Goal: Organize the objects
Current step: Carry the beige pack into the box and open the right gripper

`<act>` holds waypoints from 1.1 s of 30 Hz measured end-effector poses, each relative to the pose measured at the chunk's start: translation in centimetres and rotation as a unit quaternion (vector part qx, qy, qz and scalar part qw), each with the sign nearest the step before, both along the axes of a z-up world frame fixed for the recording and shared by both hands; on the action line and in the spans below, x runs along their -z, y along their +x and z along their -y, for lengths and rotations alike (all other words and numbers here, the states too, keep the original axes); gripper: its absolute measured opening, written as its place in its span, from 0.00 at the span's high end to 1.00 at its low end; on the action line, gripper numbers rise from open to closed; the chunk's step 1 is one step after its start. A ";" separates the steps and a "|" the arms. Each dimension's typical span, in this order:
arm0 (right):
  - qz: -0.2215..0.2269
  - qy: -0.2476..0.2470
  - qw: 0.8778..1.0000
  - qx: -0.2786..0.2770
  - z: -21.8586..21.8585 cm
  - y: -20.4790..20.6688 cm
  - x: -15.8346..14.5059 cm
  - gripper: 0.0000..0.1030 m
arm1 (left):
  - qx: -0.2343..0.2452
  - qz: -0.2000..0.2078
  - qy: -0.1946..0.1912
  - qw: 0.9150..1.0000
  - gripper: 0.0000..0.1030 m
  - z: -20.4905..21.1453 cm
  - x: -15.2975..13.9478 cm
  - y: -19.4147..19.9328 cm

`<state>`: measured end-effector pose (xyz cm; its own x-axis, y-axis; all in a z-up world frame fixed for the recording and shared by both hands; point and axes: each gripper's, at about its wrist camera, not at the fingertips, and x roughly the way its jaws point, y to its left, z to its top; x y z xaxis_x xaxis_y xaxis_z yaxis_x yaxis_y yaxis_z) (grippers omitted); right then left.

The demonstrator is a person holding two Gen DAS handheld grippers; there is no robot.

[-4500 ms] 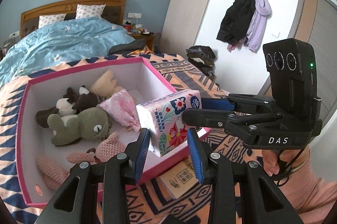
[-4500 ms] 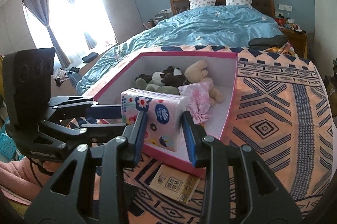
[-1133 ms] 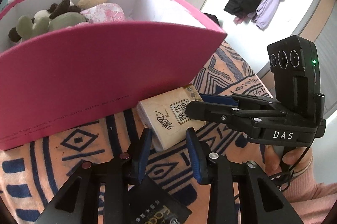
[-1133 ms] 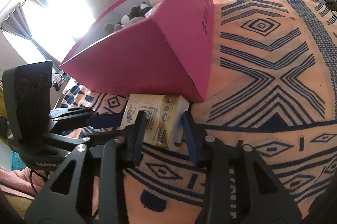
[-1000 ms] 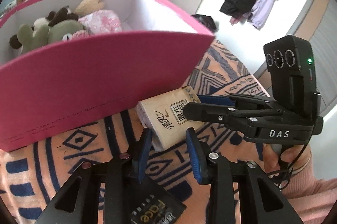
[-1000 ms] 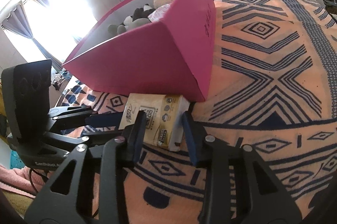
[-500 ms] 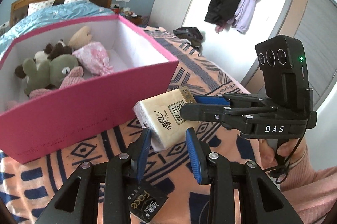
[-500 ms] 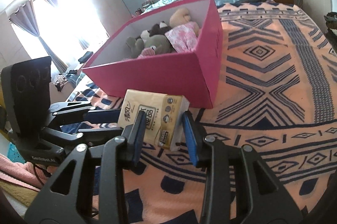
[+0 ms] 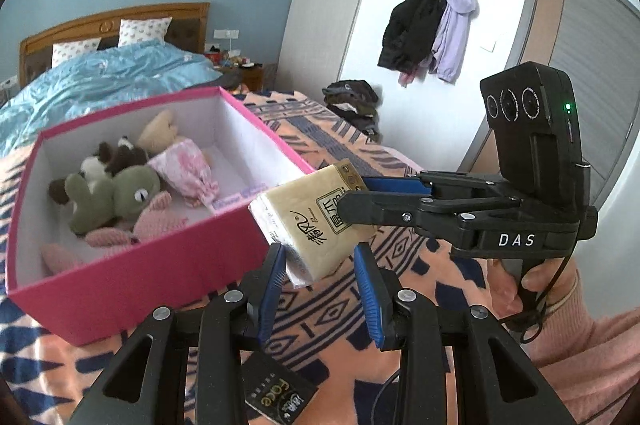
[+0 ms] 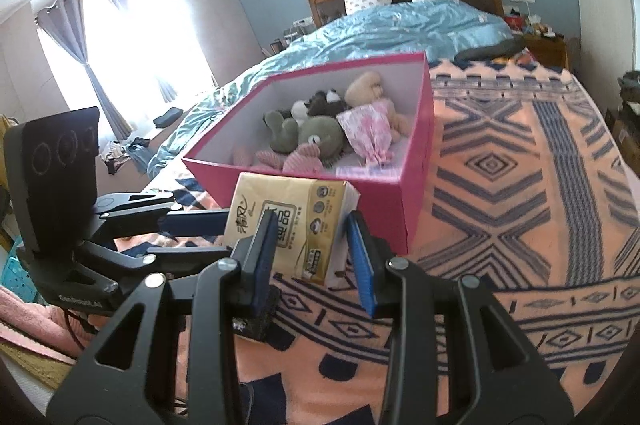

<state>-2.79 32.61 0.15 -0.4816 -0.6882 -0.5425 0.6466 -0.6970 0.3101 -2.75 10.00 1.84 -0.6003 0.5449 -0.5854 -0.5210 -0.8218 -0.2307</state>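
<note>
A tan tissue pack [image 9: 308, 221] [image 10: 288, 221] hangs in the air just in front of the pink box [image 9: 160, 265] [image 10: 412, 201], at about rim height. My left gripper [image 9: 320, 277] is shut on its near lower end. From the right, my right gripper [image 9: 352, 199] [image 10: 314, 249] is shut on its other end. In the right wrist view the left gripper [image 10: 224, 235] reaches in from the left. Plush toys [image 9: 112, 193] [image 10: 316, 133] lie inside the box.
The box stands on an orange and navy patterned blanket [image 10: 520, 185]. A black packet [image 9: 276, 393] lies on it under my left gripper. Behind are a bed with a blue duvet [image 10: 400, 25], coats on wall hooks [image 9: 428, 25] and a clothes pile [image 9: 352, 101]. A hand in a pink sleeve [image 9: 560, 309] holds the right gripper.
Both grippers have risen together with the tan pack, from the blanket beside the box wall up to rim height. The inside of the box has come into view.
</note>
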 end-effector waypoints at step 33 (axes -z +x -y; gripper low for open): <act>-0.027 0.000 1.000 -0.004 3.2 -8.9 -1.5 0.62 | -0.042 0.028 0.001 0.999 0.66 2.4 -0.4 -10.4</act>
<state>-11.66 29.39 1.66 -0.5038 -0.6921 -0.5170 0.6681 -0.6915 0.2747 -13.20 7.60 2.28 -0.6110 0.4955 -0.6174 -0.4362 -0.8615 -0.2597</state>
